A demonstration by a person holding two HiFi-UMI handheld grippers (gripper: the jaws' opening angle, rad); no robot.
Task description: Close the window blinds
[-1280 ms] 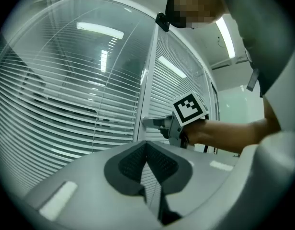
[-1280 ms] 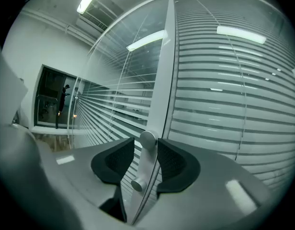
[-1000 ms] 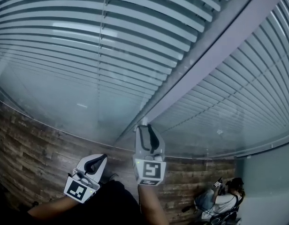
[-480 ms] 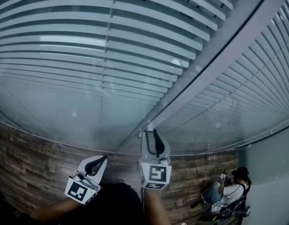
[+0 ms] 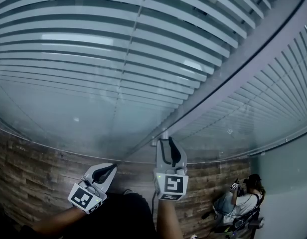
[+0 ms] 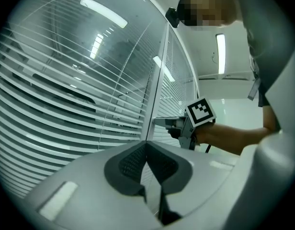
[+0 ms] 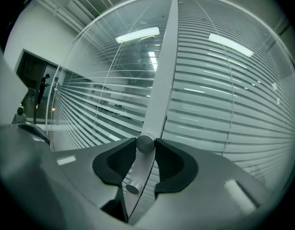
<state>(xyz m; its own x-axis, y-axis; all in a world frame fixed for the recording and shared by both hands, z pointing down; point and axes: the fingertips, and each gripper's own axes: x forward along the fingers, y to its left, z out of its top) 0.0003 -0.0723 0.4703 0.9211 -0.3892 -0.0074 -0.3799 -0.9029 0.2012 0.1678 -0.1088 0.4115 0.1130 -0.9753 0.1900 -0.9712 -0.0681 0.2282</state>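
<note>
In the head view, the window blinds [image 5: 93, 49] are seen behind glass [image 5: 69, 113] split by a mullion [image 5: 243, 63], above a plank floor [image 5: 24, 178]. In the left gripper view, the left gripper [image 6: 147, 146] is held pinched together on nothing, clear of the glass. In the right gripper view, the right gripper [image 7: 145, 146], its jaws having just been closing, is clamped on a round knob [image 7: 145, 142] at the mullion.

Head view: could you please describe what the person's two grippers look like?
The left gripper and right gripper have pale grey shells, dark textured pads, and a white cube bearing a black square marker behind. The forearms are bare.
</note>
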